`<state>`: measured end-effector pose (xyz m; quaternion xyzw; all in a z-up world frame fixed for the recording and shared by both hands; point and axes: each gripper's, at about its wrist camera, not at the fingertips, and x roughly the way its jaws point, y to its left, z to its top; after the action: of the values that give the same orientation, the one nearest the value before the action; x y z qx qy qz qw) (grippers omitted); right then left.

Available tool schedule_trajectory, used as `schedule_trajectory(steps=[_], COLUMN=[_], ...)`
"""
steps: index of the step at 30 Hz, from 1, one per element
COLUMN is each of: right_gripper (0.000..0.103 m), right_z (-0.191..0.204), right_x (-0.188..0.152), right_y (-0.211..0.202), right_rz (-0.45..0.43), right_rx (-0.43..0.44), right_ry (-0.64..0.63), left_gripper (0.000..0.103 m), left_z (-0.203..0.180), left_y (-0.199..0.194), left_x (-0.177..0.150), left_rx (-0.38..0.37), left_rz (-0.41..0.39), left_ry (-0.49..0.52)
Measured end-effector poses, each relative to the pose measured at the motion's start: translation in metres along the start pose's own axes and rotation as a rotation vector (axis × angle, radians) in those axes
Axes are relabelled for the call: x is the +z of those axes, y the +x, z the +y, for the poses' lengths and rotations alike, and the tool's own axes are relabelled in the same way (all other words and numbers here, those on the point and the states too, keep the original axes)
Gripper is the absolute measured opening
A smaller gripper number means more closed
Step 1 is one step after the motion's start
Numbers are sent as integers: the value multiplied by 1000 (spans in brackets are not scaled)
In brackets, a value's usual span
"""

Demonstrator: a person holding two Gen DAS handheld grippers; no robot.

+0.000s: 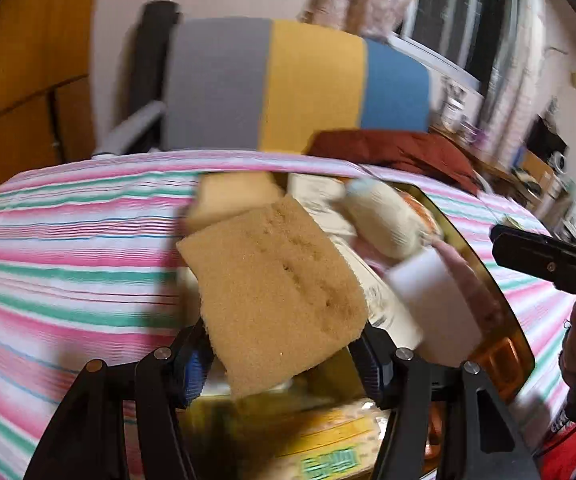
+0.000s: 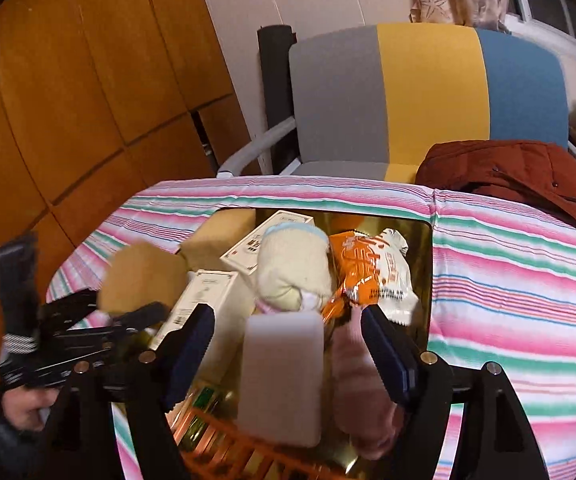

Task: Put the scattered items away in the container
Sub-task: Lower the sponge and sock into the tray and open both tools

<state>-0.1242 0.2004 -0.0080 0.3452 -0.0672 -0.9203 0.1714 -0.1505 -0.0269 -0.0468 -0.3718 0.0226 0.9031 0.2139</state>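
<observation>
My left hand-held gripper [image 1: 284,360] is clenched on the tan, coarse-pored foam sponge block [image 1: 276,280], gripping its lower edge so that most of the block stands out above the fingers, over the gold-coloured metal container [image 2: 423,264] on the pink, green and white striped cloth [image 1: 68,260] of the bench. I judge the sponge to be very light and soft: it will squash under the pads, so a hold near its middle would be steadier than this edge grip, and it can simply be dropped.

My right hand-held gripper [image 2: 288,350] stands released, its jaws apart on either side of the white rectangular foam block [image 2: 282,376], with no pad pressing on it. That block lies inside the container, at its near end. I take it to be equally light and springy, harmless if let fall.

Beyond it in the container lie a cream knitted sock [image 2: 293,268], an orange and white snack packet [image 2: 371,268], pale cardboard boxes [image 2: 204,300] and another tan sponge [image 2: 216,240].
</observation>
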Motion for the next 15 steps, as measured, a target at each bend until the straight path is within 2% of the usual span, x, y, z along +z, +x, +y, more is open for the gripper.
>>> schedule_trajectory(steps=[2,5,8,11,15], right_gripper=[78,78,79,79,79], right_z=[1,2,0,-5,-14], right_x=[-4,-11,-19,-24,-32], right_y=[-5,-14,-20,-22,-28], right_rz=[-5,-11,-17,-19,-23], right_rx=[6,12,14,16,19], right_ry=[2,2,8,32,66], left_gripper=[62,66,73,73,73], left_z=[-8,2,5,8,7], left_y=[3,6,5,4,-3], left_x=[1,5,5,8,8], left_rx=[-1,-29,6,39,47], left_rz=[-11,17,30,33,10], left_ry=[35,-18,-18,-22,-20])
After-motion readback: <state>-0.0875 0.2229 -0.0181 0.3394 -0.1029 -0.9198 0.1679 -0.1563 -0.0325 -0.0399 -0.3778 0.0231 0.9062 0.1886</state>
